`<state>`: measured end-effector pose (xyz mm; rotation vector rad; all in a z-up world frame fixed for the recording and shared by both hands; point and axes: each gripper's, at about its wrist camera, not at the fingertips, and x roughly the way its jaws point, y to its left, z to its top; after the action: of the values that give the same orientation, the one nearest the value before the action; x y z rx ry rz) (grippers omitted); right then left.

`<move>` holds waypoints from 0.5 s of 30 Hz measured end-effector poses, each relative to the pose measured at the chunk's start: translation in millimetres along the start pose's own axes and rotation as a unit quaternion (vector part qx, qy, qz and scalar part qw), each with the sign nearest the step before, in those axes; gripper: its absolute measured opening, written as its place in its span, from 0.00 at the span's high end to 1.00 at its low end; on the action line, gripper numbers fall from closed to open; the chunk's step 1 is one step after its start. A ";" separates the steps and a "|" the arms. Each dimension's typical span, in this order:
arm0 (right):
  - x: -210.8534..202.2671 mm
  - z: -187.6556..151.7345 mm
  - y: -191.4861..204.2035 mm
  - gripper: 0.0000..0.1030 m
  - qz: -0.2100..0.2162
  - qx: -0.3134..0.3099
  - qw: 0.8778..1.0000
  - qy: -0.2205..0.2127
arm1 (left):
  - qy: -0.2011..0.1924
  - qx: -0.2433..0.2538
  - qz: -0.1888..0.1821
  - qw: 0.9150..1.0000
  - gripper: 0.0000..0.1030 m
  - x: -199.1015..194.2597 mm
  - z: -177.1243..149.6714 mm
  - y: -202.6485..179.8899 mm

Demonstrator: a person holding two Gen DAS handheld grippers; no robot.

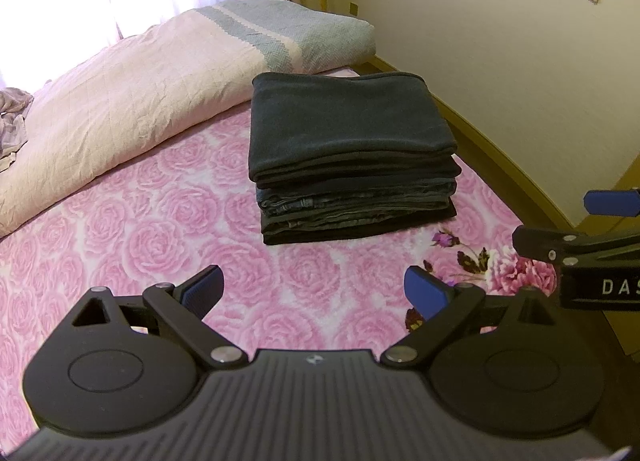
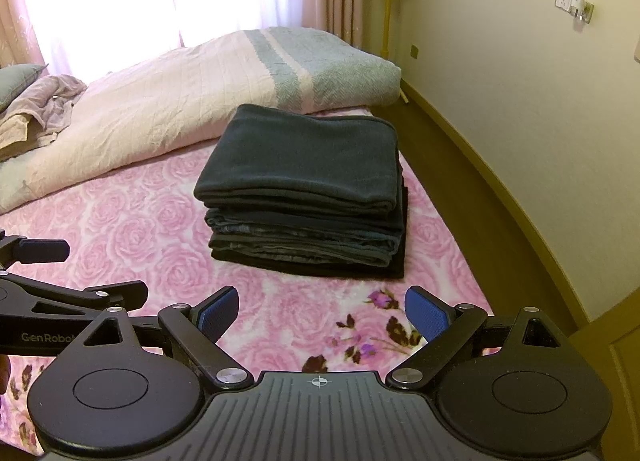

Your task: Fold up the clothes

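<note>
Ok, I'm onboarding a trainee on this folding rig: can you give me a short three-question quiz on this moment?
1. True or false: the left gripper is shut on a garment.
2. What lies behind the stack of folded dark clothes: A) a cream and grey-blue quilt, B) a laundry basket, C) a chair?
3. Fill in: the stack rests on a pink ____-patterned bedsheet.

Key: 1 false, both it and the right gripper are open and empty; 2 A, the quilt; 3 rose.

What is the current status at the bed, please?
Left hand-held gripper open, empty. Right hand-held gripper open, empty. Dark clothes stack folded on the bed. Nothing in the way.
</note>
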<state>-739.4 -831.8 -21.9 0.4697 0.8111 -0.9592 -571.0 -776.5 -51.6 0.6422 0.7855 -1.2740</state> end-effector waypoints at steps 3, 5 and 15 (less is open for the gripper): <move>0.5 0.4 -0.1 0.10 0.001 0.000 1.000 -0.001 | -0.001 -0.002 0.000 1.000 0.07 0.5 0.3 1.6; 0.8 0.5 0.6 0.10 0.001 -0.001 1.000 0.000 | -0.002 -0.003 0.000 1.000 0.07 0.5 -0.1 2.0; 1.4 0.6 -0.9 0.10 0.004 0.000 1.000 0.002 | -0.001 -0.006 -0.003 1.000 0.07 0.0 -1.3 -0.6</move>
<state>-739.5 -833.5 -22.6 0.4747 0.8119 -0.9510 -571.8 -775.6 -52.4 0.6305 0.7937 -1.2737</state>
